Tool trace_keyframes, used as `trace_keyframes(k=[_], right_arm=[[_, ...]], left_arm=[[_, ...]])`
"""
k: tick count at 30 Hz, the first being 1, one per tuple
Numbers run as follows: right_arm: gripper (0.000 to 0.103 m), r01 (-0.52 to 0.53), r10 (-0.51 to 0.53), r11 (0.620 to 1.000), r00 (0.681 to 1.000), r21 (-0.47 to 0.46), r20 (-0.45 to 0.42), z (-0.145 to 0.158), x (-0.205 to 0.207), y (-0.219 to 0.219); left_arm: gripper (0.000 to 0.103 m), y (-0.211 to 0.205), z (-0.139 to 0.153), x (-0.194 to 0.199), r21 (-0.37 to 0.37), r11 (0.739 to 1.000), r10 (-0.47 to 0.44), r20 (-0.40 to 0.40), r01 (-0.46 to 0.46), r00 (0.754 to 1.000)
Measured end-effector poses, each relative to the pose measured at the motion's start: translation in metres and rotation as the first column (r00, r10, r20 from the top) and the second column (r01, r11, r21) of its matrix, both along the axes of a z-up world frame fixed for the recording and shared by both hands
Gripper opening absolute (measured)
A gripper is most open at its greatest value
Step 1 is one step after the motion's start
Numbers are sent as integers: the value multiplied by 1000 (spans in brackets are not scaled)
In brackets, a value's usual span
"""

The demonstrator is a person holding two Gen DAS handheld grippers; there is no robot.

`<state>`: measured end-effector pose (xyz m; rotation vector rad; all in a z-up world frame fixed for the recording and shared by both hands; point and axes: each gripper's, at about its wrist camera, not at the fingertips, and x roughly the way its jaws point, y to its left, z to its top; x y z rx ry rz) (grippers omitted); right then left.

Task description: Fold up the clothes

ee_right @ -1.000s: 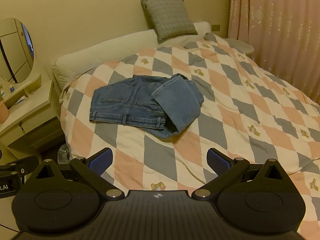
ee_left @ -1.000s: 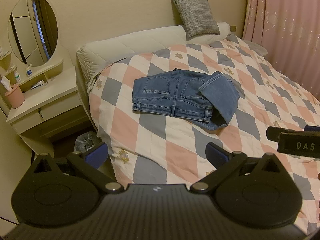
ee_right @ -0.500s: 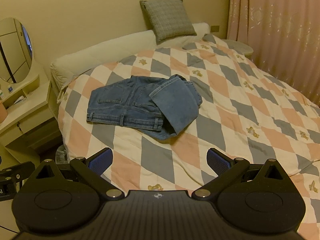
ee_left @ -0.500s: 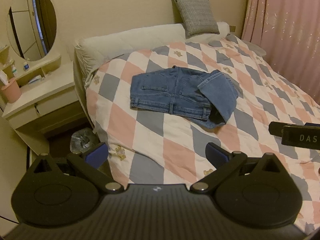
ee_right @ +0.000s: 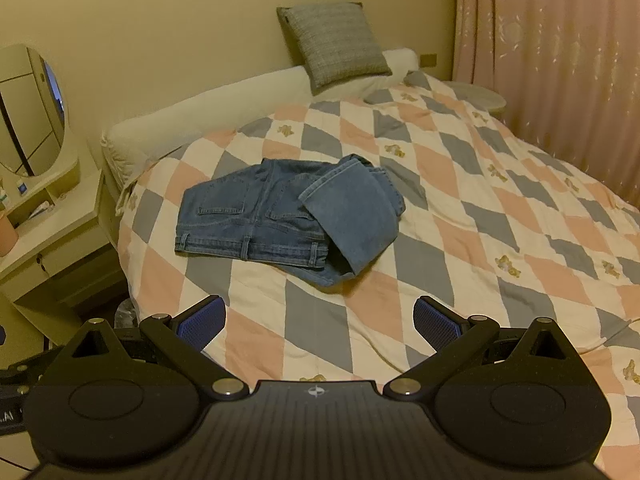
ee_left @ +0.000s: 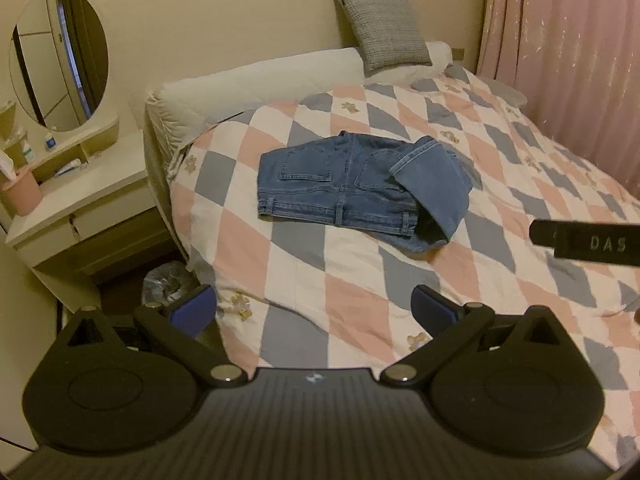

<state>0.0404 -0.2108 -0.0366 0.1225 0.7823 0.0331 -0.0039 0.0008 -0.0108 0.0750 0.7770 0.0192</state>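
A pair of blue jeans point(ee_left: 352, 188) point(ee_right: 280, 216) lies folded on the checked quilt point(ee_left: 320, 280) point(ee_right: 460, 240), waistband toward me, with one leg doubled over on the right side. My left gripper point(ee_left: 314, 312) hangs open near the bed's front edge, well short of the jeans. My right gripper point(ee_right: 320, 324) is open too, above the quilt and nearer than the jeans. A black part of the right gripper point(ee_left: 588, 242) shows at the right edge of the left wrist view.
A white dressing table point(ee_left: 80, 196) with an oval mirror point(ee_left: 60, 60) and a pink cup point(ee_left: 22, 192) stands left of the bed. A grey cushion point(ee_left: 384, 28) leans on the headboard. Pink curtains point(ee_right: 560, 60) hang at the right. A bin point(ee_left: 168, 284) sits beside the bed.
Both grippers have drifted a little, so the jeans sit slightly differently in each view. The jeans have not moved and both grippers stay open.
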Motion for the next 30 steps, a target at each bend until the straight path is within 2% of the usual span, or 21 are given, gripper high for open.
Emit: trace_keyframes(k=[11,17,20,22,27,30], right_arm=[[103,-4,4,1000,1000,27,8,-4,8,6],[103,-21,21,996,1000,86,3,-18,20,7],[103,-16,19,992,1000,125,-20,-30,32,6],[103,-7,14,988,999,153,-39,-39,41,4],[103,36,-21,964,998,265,-62,-67,72,-4],[103,74,-52,953,995,294,-83,-82,96,-6]], left_arm=[[102,14,-5,4,10,1000,-17,36,16,999],[102,20,-25,31,45,998,-40,6,40,999],[102,29,-41,50,96,992,-85,0,84,996],[100,29,-54,65,140,984,-114,2,113,993],[91,31,-91,109,232,948,-218,-20,217,976],[78,33,-120,145,312,906,-282,-62,287,957]])
